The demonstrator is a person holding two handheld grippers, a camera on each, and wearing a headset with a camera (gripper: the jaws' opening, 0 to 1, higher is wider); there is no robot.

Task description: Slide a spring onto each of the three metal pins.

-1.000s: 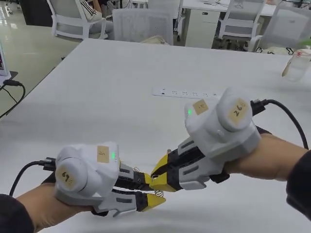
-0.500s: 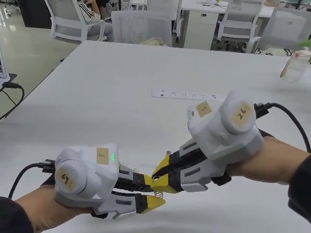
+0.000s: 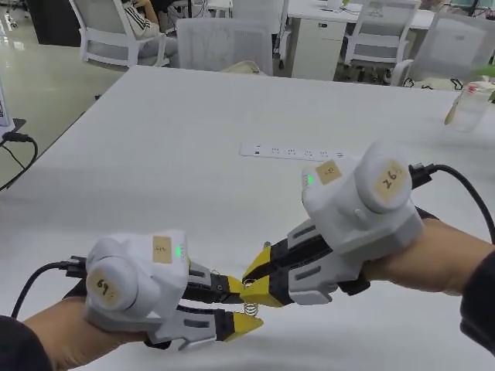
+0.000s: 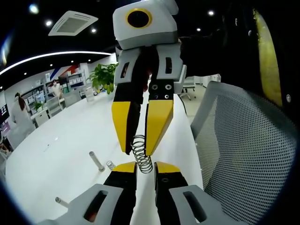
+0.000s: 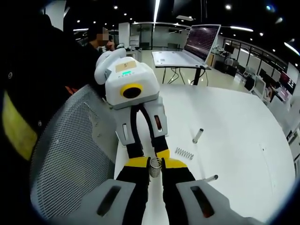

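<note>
Beneath the held spring (image 4: 141,153) runs the white table (image 3: 170,139), the largest thing on site. The spring is carried just above it, close in front of the person.

At either end of that spring the two hand-held tools meet nose to nose. Right gripper (image 3: 255,287) comes in from the person's right, jaws drawn together on one end of the coil. In the left gripper view its yellow tips flank those turns. Left gripper (image 3: 241,306) comes from the opposite side, jaws narrowed to the coil's width with the other end seated between the tips. That reads as a grip too, so both tools are clamped on the one spring.

Off to one side of the held spring, down on the tabletop, sit a first pin (image 5: 198,136) and a second pin (image 5: 210,178). Both are short grey metal rods, apparently lying flat and apart from each other. Between them and the held spring lies a loose spring (image 5: 184,153), also flat.

The relation that matters: the held spring's long axis runs tool to tool, along both sets of jaws, while the pins lie sideways from it and lower — no pin lines up with the bore, and none is in a jaw. Judgement: one tool must let go and fetch a pin, or the spring must be carried down and swung end-on to one. Neither hand looks plainly nearer the pins. Of the pins seen, none wears a spring yet.
</note>
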